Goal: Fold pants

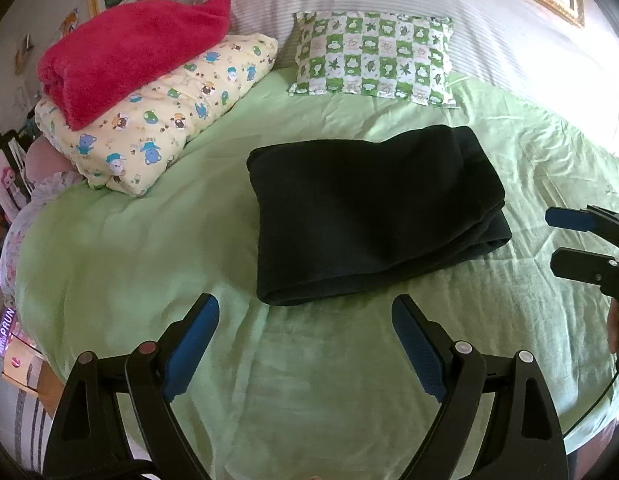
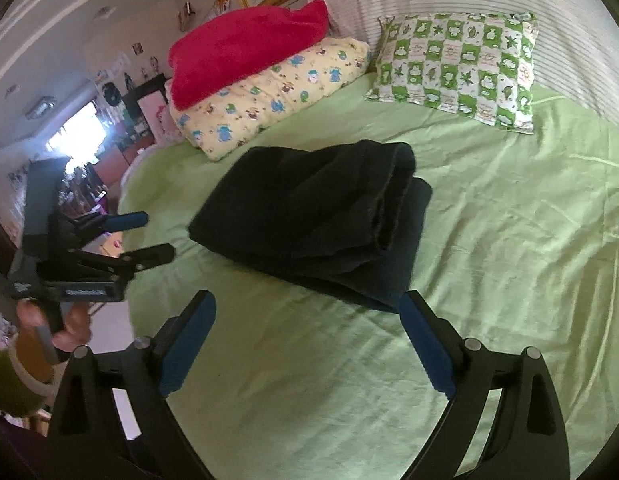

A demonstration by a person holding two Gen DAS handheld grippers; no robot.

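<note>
The dark pants (image 1: 373, 212) lie folded into a thick rectangle on the green bed sheet (image 1: 149, 240); they also show in the right wrist view (image 2: 309, 220). My left gripper (image 1: 305, 312) is open and empty, just short of the pants' near edge. It shows from the side in the right wrist view (image 2: 155, 234). My right gripper (image 2: 307, 308) is open and empty, its right fingertip close to the pants' near corner. It shows at the right edge of the left wrist view (image 1: 553, 236).
A red fleece blanket (image 1: 129, 56) lies on a yellow cartoon-print quilt (image 1: 157, 120) at the back left. A green checked pillow (image 1: 373, 56) leans at the white striped headboard (image 1: 489, 12). The bed edge drops off at the left toward cluttered shelves (image 2: 89, 160).
</note>
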